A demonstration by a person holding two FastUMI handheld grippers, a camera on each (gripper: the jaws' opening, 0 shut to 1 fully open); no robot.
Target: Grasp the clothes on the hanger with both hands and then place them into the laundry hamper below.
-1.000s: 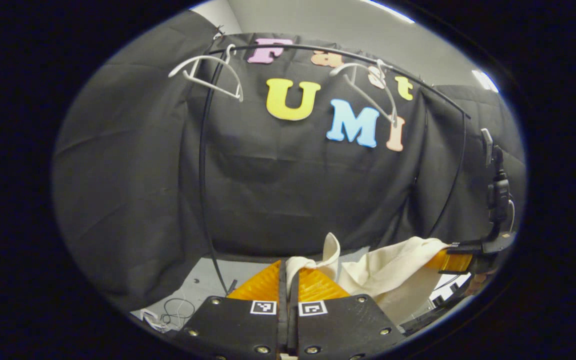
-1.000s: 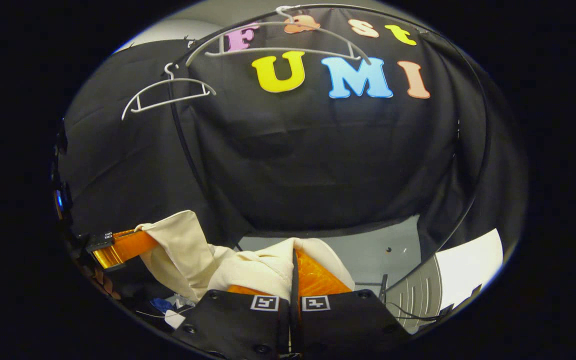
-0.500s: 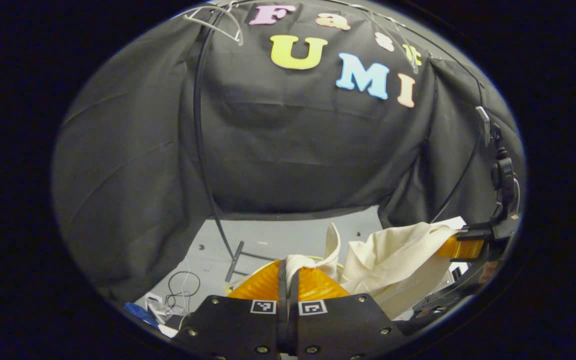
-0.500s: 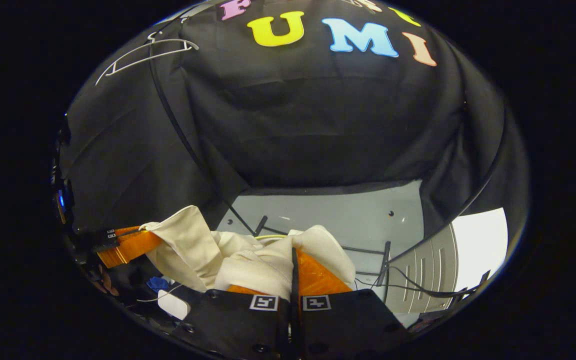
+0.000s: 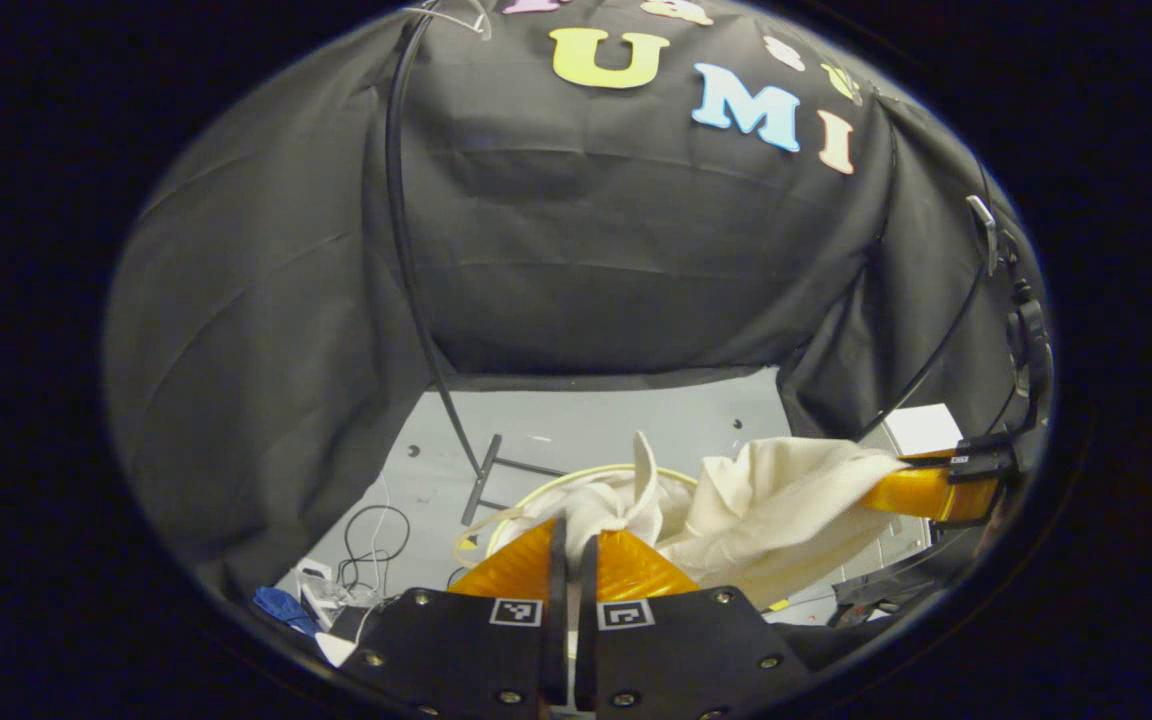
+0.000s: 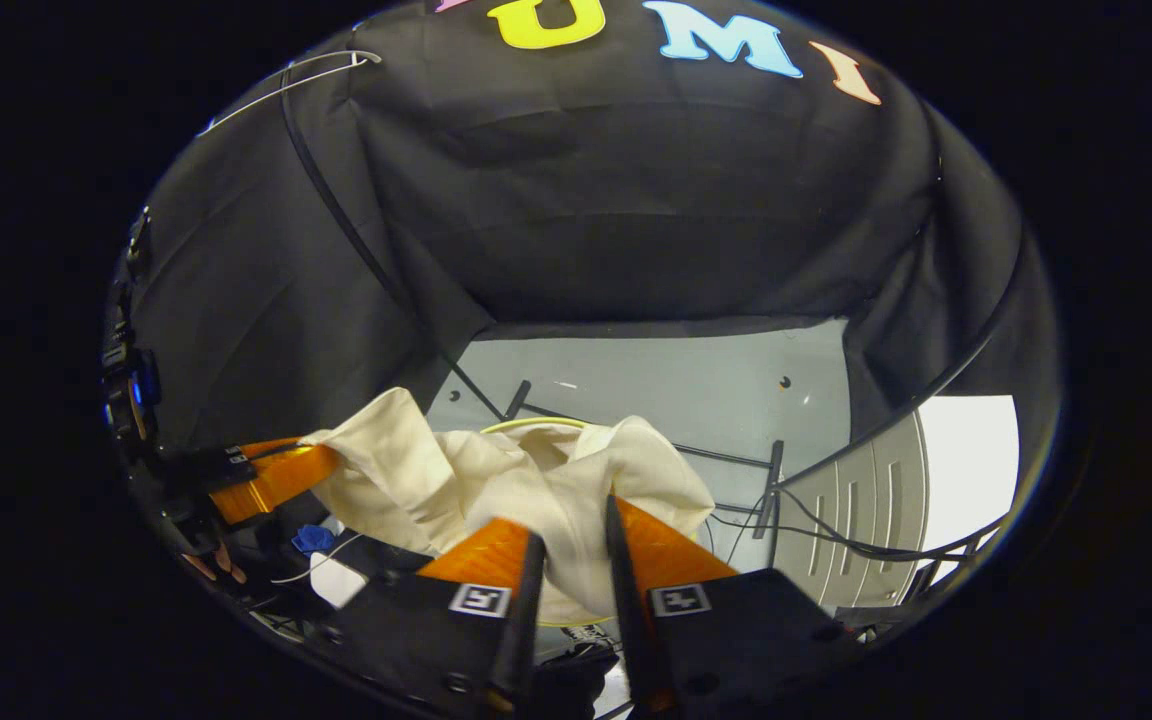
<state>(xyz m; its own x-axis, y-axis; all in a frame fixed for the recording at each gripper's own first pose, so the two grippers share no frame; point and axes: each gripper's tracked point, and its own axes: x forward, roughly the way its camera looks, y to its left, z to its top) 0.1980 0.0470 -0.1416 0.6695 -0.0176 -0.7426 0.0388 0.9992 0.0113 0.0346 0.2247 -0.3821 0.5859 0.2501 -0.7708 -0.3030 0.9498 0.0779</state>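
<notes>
Left gripper view: your left gripper [image 5: 570, 535] points forward and down toward the grey floor [image 5: 586, 430]. Its jaws stand just slightly apart, a thin gap between them. Cream clothes [image 5: 766, 500] bunch right at the fingertips, but you can't tell whether any cloth is pinched. The clothes hang over the pale rim of the laundry hamper [image 5: 576, 476], which sits on the floor below, beside the foot of the black rack [image 5: 406, 250]. At the right edge, your right gripper [image 5: 926, 490] comes in level, with the cloth draped over its tip. Cables [image 5: 366, 535] lie on the floor at lower left.

Right gripper view: your right gripper [image 6: 571, 545] tilts down over the hamper, jaws clearly parted with a wedge-shaped gap. Cloth lies between and under the fingers, loose, not pinched. The clothes sag onto the hamper rim. At the left edge, your left gripper meets a corner of the cloth; its grip is hidden. A white hanger [image 6: 286, 85] hangs bare on the rack at upper left.
</notes>
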